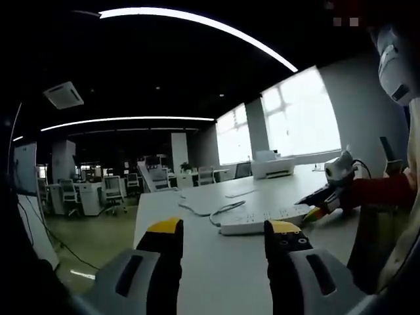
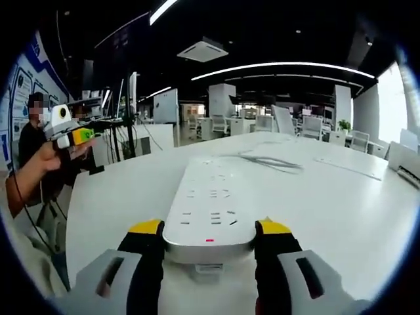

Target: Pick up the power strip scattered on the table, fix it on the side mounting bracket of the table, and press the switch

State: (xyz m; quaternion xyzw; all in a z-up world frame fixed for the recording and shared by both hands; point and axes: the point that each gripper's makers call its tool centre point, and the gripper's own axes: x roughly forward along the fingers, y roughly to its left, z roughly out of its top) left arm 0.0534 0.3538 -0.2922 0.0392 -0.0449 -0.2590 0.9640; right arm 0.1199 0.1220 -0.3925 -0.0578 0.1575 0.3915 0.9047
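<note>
The right hand-held gripper (image 2: 209, 237) reaches low over the white worktop (image 2: 341, 203), its jaws spread either side of the power strip's (image 2: 211, 207) near end, not visibly clamping. The strip lies flat, long axis running away from it. The left hand-held gripper (image 1: 223, 237) hovers released, well short of the strip

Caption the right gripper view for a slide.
Right gripper straddling the end of a white power strip lying on the white table.
</note>
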